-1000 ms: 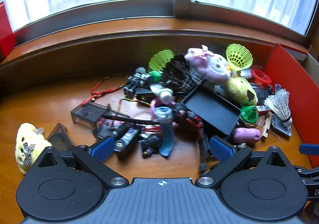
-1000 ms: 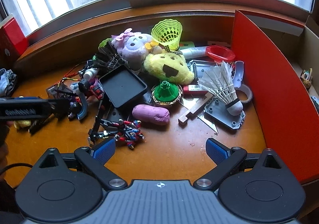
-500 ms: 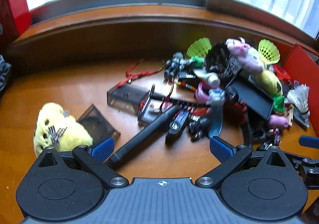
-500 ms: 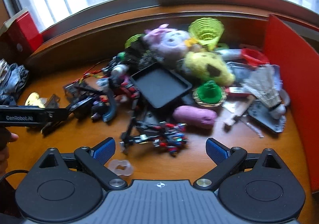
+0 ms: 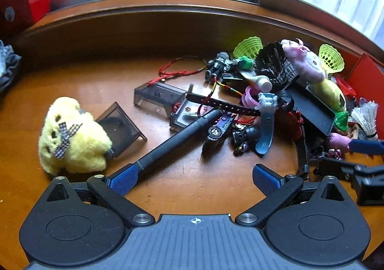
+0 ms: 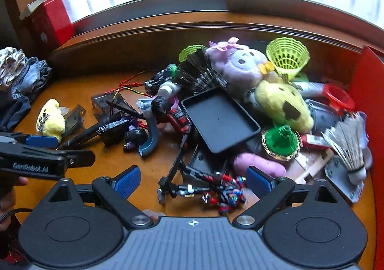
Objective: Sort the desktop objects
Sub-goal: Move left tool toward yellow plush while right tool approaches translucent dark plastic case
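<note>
1. I am holding both grippers tilted down over the wooden desk (image 5: 79, 77). The left gripper (image 5: 194, 176) is sitting low in its own frame; from the right wrist view it is reaching in from the left edge, with part of a hand (image 6: 7, 195) showing under it.
2. In the left view a yellow plush chick (image 5: 72, 135) is lying at the left, touching a smoky clear box (image 5: 120, 128). A long black pen (image 5: 177, 138) is running diagonally up from the left blue pad (image 5: 123, 178), and I cannot tell whether they touch.
3. The pile is crowding the right half: a black tray (image 6: 219, 119), a purple plush (image 6: 240, 65), a yellow plush (image 6: 283, 104), a green mesh shuttlecock (image 6: 286, 56) and a white feather shuttlecock (image 6: 348, 145) against the red divider (image 6: 369, 125).
4. The left gripper's jaws are standing wide apart, gripping nothing.
5. The right gripper (image 6: 192, 181) is closing its jaws, still wide; a small toy robot figure (image 6: 206, 189) is lying on the desk between the pads, which are not pressing it.
</note>
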`<action>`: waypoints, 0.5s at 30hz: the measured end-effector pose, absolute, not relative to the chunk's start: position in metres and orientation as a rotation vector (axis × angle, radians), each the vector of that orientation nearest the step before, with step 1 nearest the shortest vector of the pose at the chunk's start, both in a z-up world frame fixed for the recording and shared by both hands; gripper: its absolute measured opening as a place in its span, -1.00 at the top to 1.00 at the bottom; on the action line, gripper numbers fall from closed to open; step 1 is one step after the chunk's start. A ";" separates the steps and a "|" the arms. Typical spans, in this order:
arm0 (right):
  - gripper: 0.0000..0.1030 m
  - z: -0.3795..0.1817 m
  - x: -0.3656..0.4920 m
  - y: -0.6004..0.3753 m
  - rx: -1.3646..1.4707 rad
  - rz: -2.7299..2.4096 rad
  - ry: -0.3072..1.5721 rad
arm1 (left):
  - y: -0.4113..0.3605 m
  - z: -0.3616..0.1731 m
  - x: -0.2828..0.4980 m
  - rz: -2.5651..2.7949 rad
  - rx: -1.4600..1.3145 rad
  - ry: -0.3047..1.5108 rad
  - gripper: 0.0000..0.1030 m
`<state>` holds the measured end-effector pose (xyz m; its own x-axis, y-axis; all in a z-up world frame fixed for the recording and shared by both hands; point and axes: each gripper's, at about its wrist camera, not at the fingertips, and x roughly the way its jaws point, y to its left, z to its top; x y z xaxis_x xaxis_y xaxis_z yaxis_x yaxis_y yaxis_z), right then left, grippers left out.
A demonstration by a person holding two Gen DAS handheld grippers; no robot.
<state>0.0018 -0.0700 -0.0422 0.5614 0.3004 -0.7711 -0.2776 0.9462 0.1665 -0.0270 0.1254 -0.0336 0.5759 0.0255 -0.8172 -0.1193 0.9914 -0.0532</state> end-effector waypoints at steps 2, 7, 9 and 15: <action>-0.40 -0.045 0.007 -0.070 0.017 0.369 0.925 | 0.124 -0.033 -0.031 0.113 -0.100 0.949 -0.98; -0.10 -0.052 0.009 -0.066 0.028 0.429 0.894 | 0.129 -0.036 -0.041 0.187 -0.107 0.971 -0.90; -0.03 -0.054 0.009 -0.064 0.043 0.446 0.878 | 0.131 -0.037 -0.046 0.216 -0.105 0.977 -0.90; -0.07 -0.046 0.009 -0.048 0.050 0.484 0.855 | 0.154 -0.036 -0.048 0.244 -0.107 0.971 -0.89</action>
<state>0.0086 -0.0478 -0.0458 0.5548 0.4290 -0.7128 -0.3897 0.8910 0.2329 -0.0485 0.1539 -0.0356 0.5395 0.1567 -0.8273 -0.2522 0.9675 0.0188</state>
